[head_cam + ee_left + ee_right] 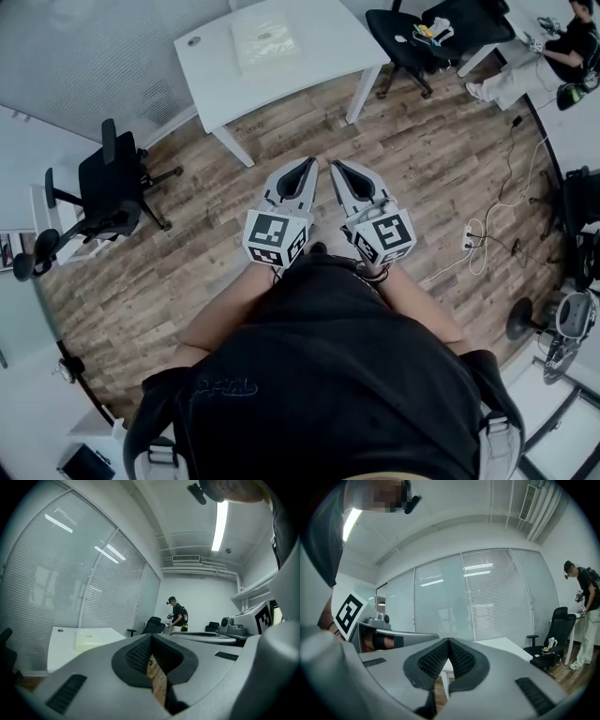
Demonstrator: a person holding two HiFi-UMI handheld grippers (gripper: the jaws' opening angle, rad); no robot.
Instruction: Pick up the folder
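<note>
Lying flat near the middle of the white table (319, 42), the folder (265, 42) is pale and thin, with nothing on top of it and nothing touching it. The left gripper view shows it low on the tabletop ahead. Both tools are well apart from it. The left gripper (306, 169) and the right gripper (341, 171) are held side by side in front of the person's body, over the wooden floor (422, 159), and point toward the table. Each gripper's own view shows its jaws pressed together with nothing between them.

The step in hand looks like the approach, since no contact has been made and the grasp is not yet begun. The next move probably calls for closing the gap to the table and spreading at least one pair of jaws. One jaw then has to slide under an edge of the folder. Something so flat on a smooth top may skid away rather than lift, so the other gripper could steady it. A black office chair (108, 183) stands off to the left, clear of the path.
</note>
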